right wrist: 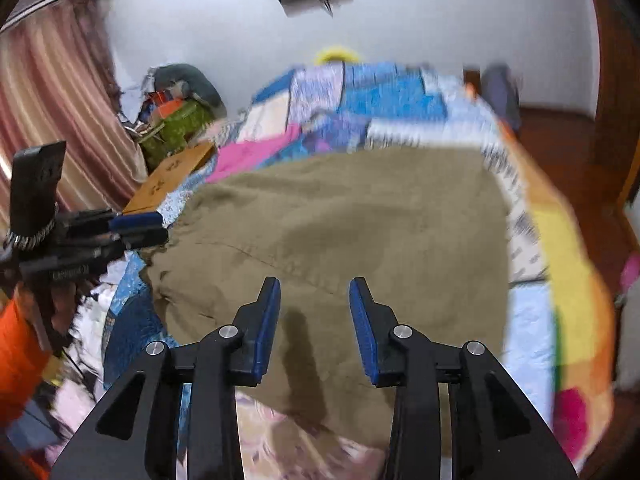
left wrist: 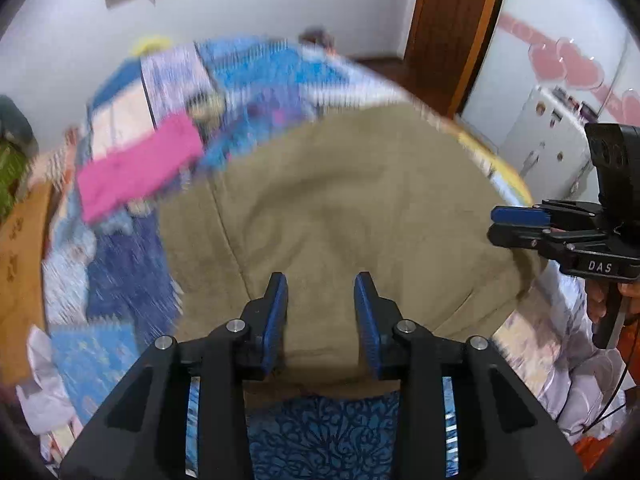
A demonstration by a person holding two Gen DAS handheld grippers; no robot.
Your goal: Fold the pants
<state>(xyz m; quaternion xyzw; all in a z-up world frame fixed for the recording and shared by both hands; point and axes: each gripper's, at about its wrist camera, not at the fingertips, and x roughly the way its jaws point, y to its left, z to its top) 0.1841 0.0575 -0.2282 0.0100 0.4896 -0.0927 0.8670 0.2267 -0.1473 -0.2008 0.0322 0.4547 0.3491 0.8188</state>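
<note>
Both tongs, left gripper (left wrist: 321, 312) and right gripper (right wrist: 314, 320), hang wide and empty above khaki pants (left wrist: 340, 208), where a single-layer pinch risks a lopsided fold

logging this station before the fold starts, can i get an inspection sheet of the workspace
surface: bed with patchwork quilt, blurred by motion
job's things: olive pants spread flat on the quilt, apparently unfolded
clutter: pink cloth beside the pants; pale fabric at the near edge
grippers: left gripper open, above the pants; right gripper open, above the pants, holding nothing
cables: thin black cable by the right handle
surroundings: curtain, wooden door, bags piled in the corner
</note>
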